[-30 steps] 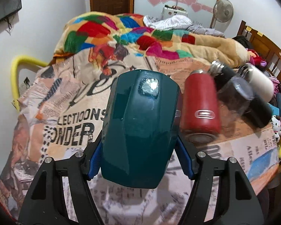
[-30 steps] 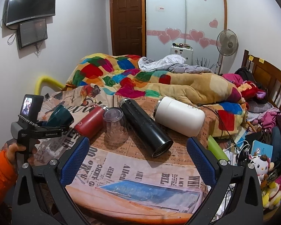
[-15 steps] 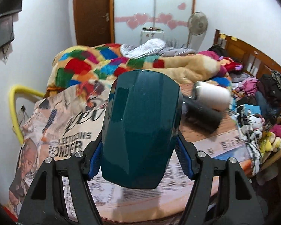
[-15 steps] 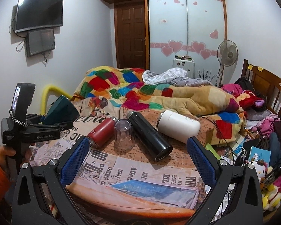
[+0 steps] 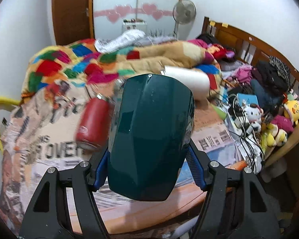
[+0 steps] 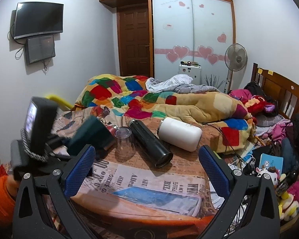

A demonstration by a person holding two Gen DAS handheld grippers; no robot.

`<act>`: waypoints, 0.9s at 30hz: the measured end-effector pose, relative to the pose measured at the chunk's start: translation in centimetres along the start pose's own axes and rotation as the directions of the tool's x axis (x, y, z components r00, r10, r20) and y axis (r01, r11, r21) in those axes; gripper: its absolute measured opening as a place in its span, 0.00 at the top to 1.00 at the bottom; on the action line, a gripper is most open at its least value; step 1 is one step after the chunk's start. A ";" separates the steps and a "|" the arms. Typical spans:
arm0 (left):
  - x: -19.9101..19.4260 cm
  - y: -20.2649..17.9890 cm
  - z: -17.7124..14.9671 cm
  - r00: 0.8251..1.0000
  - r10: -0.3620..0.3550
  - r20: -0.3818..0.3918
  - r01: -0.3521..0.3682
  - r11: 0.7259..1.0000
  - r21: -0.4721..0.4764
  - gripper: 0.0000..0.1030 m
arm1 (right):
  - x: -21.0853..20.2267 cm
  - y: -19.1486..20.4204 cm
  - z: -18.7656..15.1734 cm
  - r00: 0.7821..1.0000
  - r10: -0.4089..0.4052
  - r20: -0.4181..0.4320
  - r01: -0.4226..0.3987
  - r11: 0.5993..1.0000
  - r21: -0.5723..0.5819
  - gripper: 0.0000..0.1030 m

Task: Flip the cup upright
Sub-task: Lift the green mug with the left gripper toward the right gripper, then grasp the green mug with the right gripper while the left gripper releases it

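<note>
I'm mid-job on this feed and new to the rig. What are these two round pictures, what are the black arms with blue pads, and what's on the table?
No robot here: a person holds a hand-held gripper in each hand, and each gripper carries a fisheye camera looking along its fingers. One picture is from the left gripper, which is shut on the teal cup, held in the air. The other is from the right gripper, open and empty; it also shows the left one from the side, cup tilted. On the newspaper-covered table lie a red bottle, a black flask and a white bottle, all on their sides, plus a clear glass standing mouth down.
</note>
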State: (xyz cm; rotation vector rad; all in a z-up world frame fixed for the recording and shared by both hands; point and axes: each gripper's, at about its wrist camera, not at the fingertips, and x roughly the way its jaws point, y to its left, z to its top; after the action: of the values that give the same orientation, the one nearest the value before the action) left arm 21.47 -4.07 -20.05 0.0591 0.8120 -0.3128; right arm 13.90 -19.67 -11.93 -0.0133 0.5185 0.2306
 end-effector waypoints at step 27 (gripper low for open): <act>8.9 -1.4 -4.9 0.983 -0.017 -0.183 0.017 1.000 -0.001 0.33 | 7.3 -1.7 -4.2 0.968 0.001 -0.250 0.009 0.999 0.040 0.00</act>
State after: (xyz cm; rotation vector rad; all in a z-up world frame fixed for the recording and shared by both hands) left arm 23.34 -6.82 -29.75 0.0829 0.9955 -0.3269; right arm 18.37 -20.06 -19.28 -0.0037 0.7744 0.2153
